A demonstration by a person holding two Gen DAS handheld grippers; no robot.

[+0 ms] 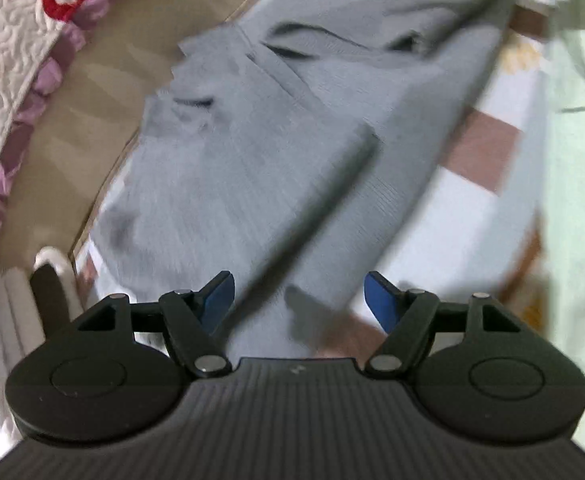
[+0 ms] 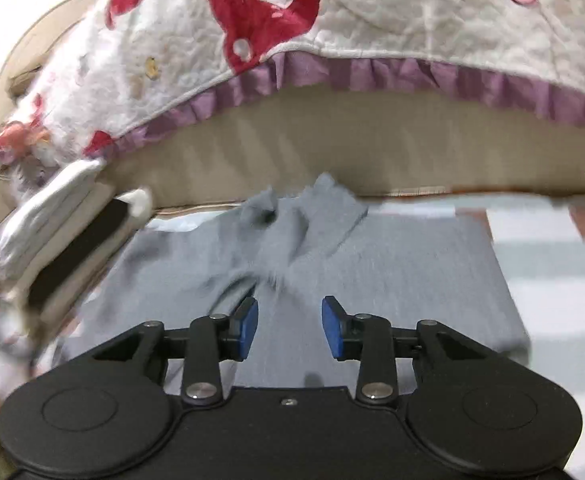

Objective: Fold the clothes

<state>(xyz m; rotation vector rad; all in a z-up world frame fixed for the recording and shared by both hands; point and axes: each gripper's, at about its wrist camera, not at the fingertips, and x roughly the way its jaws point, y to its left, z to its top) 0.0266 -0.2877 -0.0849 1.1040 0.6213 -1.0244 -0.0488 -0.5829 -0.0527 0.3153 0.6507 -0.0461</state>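
Grey knit garment (image 1: 252,152) lies half-folded on the checked bed cover (image 1: 488,208), both my left hand-held gripper (image 1: 298,300) and right hand-held gripper (image 2: 289,328) parted and empty above it, so I judge the next fold needs a fresh edge grasp.

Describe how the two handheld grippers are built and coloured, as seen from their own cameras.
Both look alike. The left gripper and the right gripper have matte black bodies with a ribbed middle panel, two round black discs at the sides, and black linkage bars joined by silver pins. Each finger ends in a blue pad. No cables, hands or sleeves show.
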